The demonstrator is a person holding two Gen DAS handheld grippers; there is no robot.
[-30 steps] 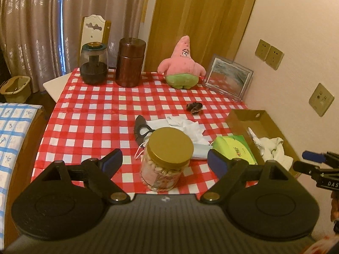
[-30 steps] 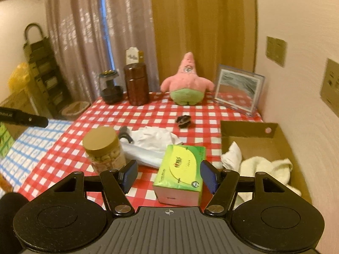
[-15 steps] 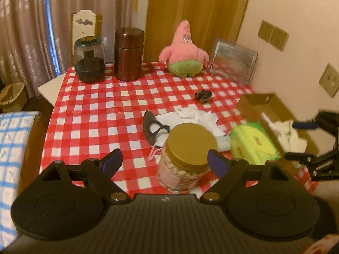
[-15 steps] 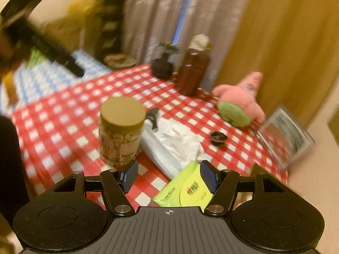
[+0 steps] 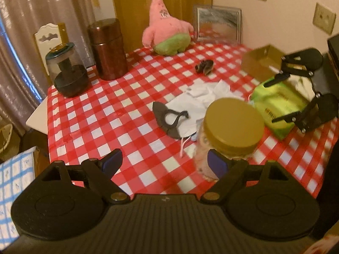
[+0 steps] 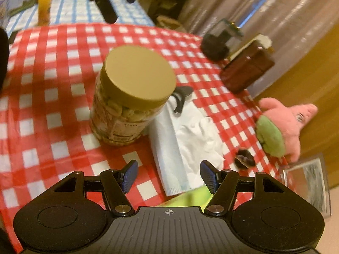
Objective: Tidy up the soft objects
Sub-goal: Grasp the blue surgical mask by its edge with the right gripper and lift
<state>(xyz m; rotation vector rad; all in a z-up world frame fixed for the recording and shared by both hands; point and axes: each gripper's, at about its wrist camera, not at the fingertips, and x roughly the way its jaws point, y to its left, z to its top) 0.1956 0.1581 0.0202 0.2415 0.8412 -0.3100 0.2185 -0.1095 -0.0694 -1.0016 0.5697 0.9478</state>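
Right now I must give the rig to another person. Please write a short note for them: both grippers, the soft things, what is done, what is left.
Left gripper: jaws open, empty, beside the gold-lid jar.
Right gripper: jaws open, empty, above the green tissue pack.
On the checked cloth: white cloths, dark mask, pink plush at the far edge.
Done: a white cloth seems to lie in the cardboard box.
Left: the other soft things.

Red-and-white checked tablecloth (image 5: 131, 114), pink-and-green plush (image 5: 167, 29), gold-lidded jar (image 6: 129, 97).
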